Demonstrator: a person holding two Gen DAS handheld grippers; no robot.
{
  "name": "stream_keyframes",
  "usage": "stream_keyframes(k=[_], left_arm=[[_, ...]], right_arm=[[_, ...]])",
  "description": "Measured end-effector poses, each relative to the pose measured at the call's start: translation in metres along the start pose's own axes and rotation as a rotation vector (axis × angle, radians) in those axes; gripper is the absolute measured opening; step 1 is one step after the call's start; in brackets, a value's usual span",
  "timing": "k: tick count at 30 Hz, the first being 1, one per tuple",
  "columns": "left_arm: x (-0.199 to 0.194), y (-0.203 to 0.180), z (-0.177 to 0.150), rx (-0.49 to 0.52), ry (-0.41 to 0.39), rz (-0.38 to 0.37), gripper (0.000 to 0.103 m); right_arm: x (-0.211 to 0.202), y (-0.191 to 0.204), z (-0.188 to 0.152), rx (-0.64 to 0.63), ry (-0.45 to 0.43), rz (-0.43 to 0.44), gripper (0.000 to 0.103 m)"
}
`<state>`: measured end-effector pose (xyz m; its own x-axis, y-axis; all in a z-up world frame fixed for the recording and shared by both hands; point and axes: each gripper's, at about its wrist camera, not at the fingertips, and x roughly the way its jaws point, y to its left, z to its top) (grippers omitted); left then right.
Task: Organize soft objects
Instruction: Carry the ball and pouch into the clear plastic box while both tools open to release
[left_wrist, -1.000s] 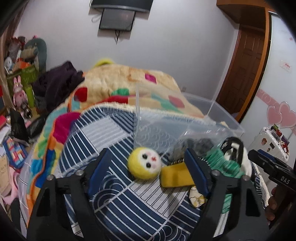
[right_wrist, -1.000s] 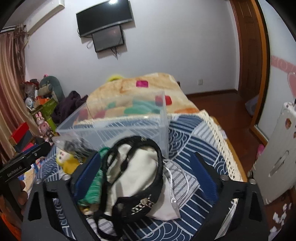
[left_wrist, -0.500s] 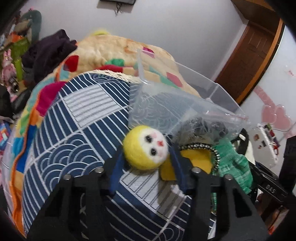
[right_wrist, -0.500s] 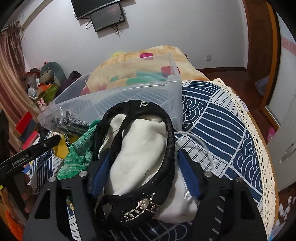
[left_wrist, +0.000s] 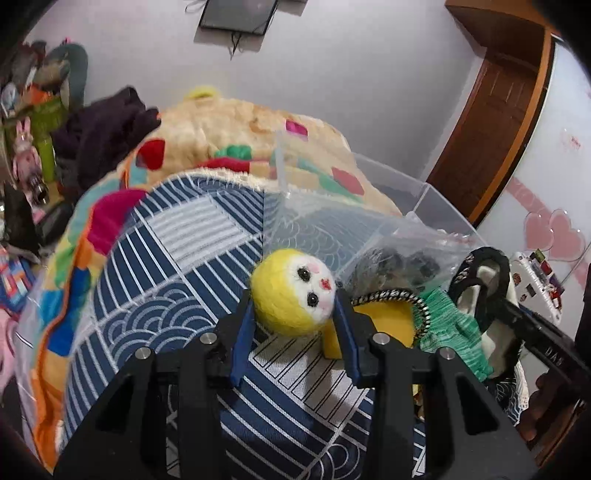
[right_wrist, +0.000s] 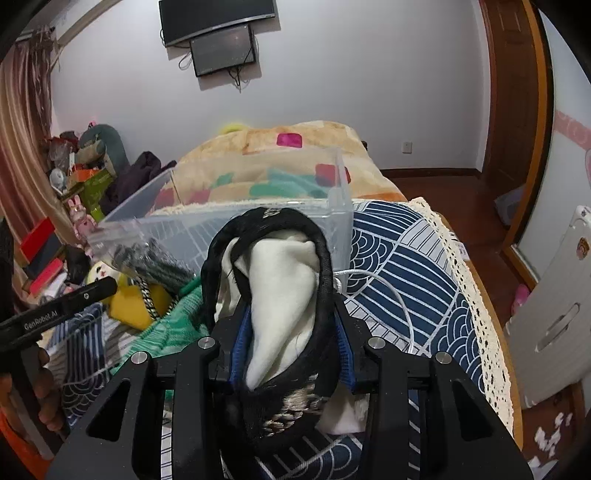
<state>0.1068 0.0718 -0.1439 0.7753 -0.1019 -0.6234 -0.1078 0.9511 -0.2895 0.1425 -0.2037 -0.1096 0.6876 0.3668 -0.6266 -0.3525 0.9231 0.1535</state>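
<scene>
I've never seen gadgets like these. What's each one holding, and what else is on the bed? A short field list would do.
left gripper: shut on yellow doll head
right gripper: shut on black-trimmed white pouch
clear plastic bin: stands just behind the pile
green knit item: lies between doll and pouch
surface: blue patterned bedspread

A round yellow doll head (left_wrist: 293, 295) with a white face sits upright on the bed. Beside it lie a green knit cloth (left_wrist: 452, 325) and a cream pouch (right_wrist: 282, 291) with black trim, near a clear bin (right_wrist: 258, 221).
</scene>
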Motion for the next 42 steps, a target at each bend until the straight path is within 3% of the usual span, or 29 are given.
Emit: stream_keyframes(k=[4, 6, 10, 20, 30, 42], left_arm=[[-0.016, -0.006, 0.006, 0.010, -0.046, -0.016, 0.041], [-0.021, -0.007, 0.010, 0.014, -0.063, -0.014, 0.041], [-0.033, -0.012, 0.014, 0.033, -0.089, -0.019, 0.041], [-0.045, -0.024, 0.035, 0.071, -0.119, -0.053, 0.041], [-0.031, -0.038, 0.075, 0.130, -0.133, -0.056, 0.041], [0.033, -0.032, 0.102, 0.155, 0.006, -0.011, 0.041]], right_arm=[[-0.006, -0.007, 0.001, 0.020, -0.030, 0.027, 0.036], [-0.008, -0.005, 0.001, 0.002, -0.046, 0.035, 0.025], [-0.010, 0.001, 0.003, -0.015, -0.061, 0.021, 0.022], [-0.046, 0.005, 0.031, -0.003, -0.201, 0.059, 0.022], [-0.034, 0.012, 0.072, -0.043, -0.259, 0.039, 0.022], [0.013, 0.020, 0.097, -0.071, -0.208, -0.018, 0.022]])
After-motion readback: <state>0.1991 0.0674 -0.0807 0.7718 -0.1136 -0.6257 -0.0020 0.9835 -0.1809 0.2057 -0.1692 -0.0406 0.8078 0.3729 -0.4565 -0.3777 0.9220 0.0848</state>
